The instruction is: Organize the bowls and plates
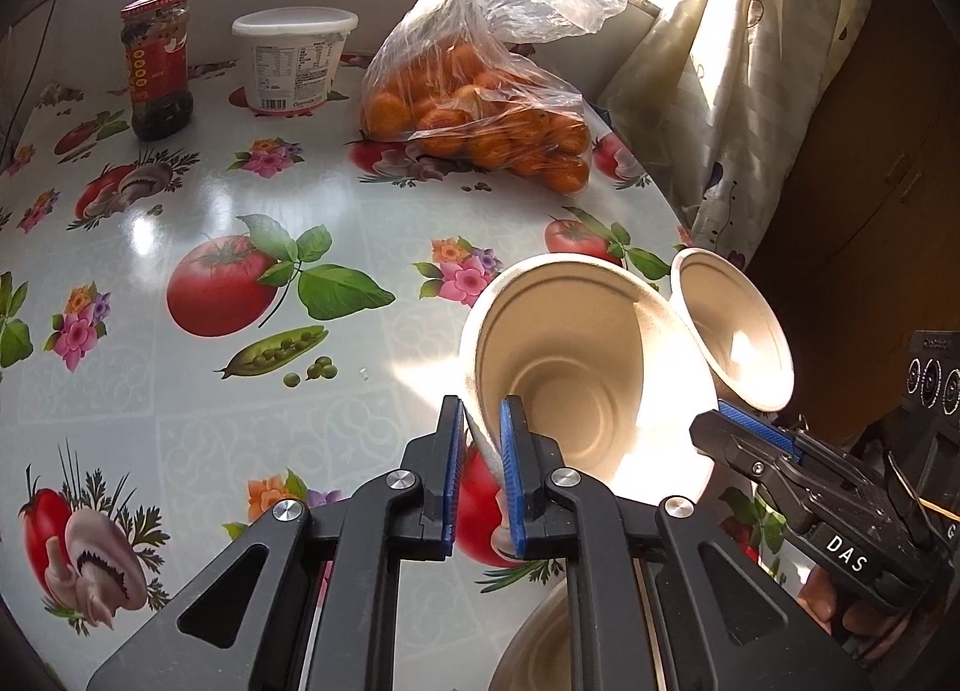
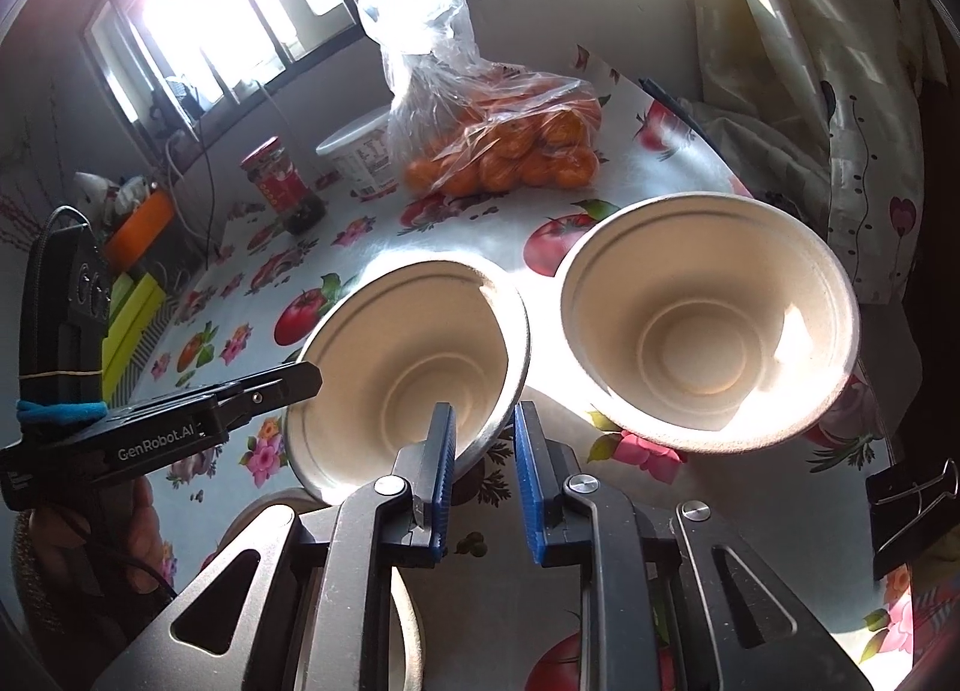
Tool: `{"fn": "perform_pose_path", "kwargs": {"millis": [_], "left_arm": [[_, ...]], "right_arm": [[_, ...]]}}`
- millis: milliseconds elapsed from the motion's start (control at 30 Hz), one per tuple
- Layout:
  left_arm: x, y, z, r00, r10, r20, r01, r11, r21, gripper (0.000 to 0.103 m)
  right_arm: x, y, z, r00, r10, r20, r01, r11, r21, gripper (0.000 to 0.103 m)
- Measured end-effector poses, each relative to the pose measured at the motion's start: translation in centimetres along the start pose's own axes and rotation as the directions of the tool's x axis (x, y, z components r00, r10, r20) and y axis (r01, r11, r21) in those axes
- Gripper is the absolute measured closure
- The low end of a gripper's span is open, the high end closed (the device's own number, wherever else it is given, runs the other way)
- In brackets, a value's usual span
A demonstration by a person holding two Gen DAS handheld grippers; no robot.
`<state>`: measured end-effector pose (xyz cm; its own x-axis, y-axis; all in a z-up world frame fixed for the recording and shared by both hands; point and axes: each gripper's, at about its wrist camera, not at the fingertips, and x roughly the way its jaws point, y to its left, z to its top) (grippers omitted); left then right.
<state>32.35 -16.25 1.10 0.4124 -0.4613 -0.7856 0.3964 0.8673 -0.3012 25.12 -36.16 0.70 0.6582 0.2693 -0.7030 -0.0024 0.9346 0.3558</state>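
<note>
Left hand-held gripper (image 1: 480,409): pads pinched on the near wall of the near bowl (image 1: 570,367), which is tilted with its mouth toward the camera. Its foot is hidden behind the fingers, so we can't tell whether it touches the table (image 1: 180,403).

Right hand-held gripper (image 2: 483,421): it straddles that bowl's opposite wall, one pad inside, and we see a gap at the outer pad, so it isn't clamped.

Pale rim (image 1: 534,637) under the left fingers is mostly hidden and cut off. We can't tell if it's a plate or a bowl.

Second bowl (image 2: 708,331) sits upright on the table just beside the near one, inside bare, sun glare on the wall.

Further back:
- Clear bag (image 1: 480,108) holding oranges.
- White tub (image 1: 294,60), lid on, contents unseen.
- Red-lidded jar (image 1: 157,66) with something dark inside.
</note>
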Motion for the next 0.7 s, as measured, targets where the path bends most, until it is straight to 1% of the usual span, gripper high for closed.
{"fn": "perform_pose_path", "kwargs": {"millis": [333, 700], "left_arm": [[-0.9, 0.1, -0.1, 1.0, 0.008, 0.019, -0.008, 1.0, -0.006, 0.09], [-3.7, -0.8, 0.0, 0.997, 0.009, 0.071, -0.01, 1.0, 0.01, 0.09]], "right_arm": [[-0.4, 0.6, 0.3, 1.0, 0.01, 0.014, -0.01, 1.0, -0.008, 0.084], [-2.6, 1.7, 0.8, 0.998, 0.026, 0.058, -0.025, 0.999, -0.019, 0.084]]}}
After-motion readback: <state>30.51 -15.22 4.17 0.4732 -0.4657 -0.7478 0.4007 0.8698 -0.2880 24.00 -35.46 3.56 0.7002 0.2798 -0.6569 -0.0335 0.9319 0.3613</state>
